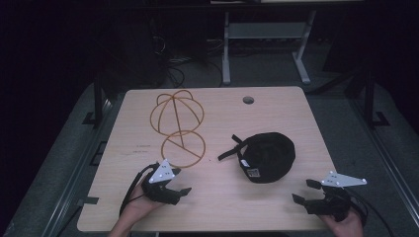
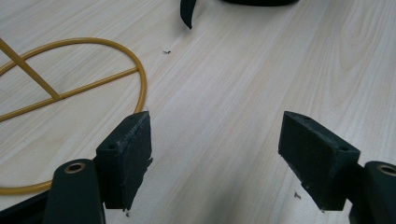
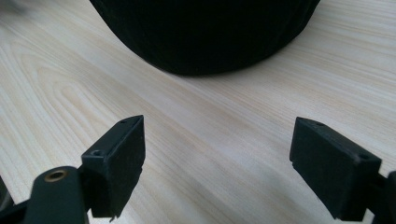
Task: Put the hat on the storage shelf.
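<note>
Black cap (image 1: 267, 156) lies upturned, nothing inside, toward the table's (image 1: 276, 207) right edge; wire stand (image 1: 179, 127) sits left. Left gripper (image 1: 179, 183) and right gripper (image 1: 305, 191) hover spread at the near edge.

Table (image 1: 276, 118): pale wood-grain top, smooth, matt. Wire frame (image 1: 178, 129), upper left of the high view: thin yellow wire, slight gloss. Cap (image 1: 267, 155): black cloth, matt, with a cloth strap (image 2: 187, 13). Gripper pads (image 2: 135, 149): black, matt, foam-like, edges frayed; brass-looking inserts in the black plastic arms
</note>
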`<action>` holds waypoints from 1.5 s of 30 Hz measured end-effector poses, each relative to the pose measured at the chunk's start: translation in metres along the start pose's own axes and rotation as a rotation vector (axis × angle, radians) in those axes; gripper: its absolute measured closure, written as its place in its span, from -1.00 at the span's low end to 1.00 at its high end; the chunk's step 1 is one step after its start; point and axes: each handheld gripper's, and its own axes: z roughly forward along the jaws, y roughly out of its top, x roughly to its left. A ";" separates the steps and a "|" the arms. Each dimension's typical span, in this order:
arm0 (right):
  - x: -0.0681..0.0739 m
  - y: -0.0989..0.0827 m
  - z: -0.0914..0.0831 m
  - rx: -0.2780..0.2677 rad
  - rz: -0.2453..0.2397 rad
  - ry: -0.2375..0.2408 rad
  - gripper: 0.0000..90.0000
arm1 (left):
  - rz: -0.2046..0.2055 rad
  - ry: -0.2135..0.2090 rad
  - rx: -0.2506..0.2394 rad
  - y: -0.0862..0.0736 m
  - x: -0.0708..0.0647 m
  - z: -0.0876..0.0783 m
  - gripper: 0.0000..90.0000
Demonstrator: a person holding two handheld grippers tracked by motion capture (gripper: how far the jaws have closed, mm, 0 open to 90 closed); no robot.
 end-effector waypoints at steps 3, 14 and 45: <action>0.000 0.000 0.001 0.003 -0.001 0.004 -0.60 | -0.006 -0.002 0.002 0.000 0.000 0.002 -0.44; 0.003 0.001 0.002 0.005 -0.006 0.004 -0.61 | -0.013 -0.012 -0.028 0.007 -0.001 -0.001 -0.44; 0.002 0.003 0.002 -0.009 -0.003 0.014 -0.62 | 0.045 -0.136 -0.032 0.073 -0.018 0.020 -0.48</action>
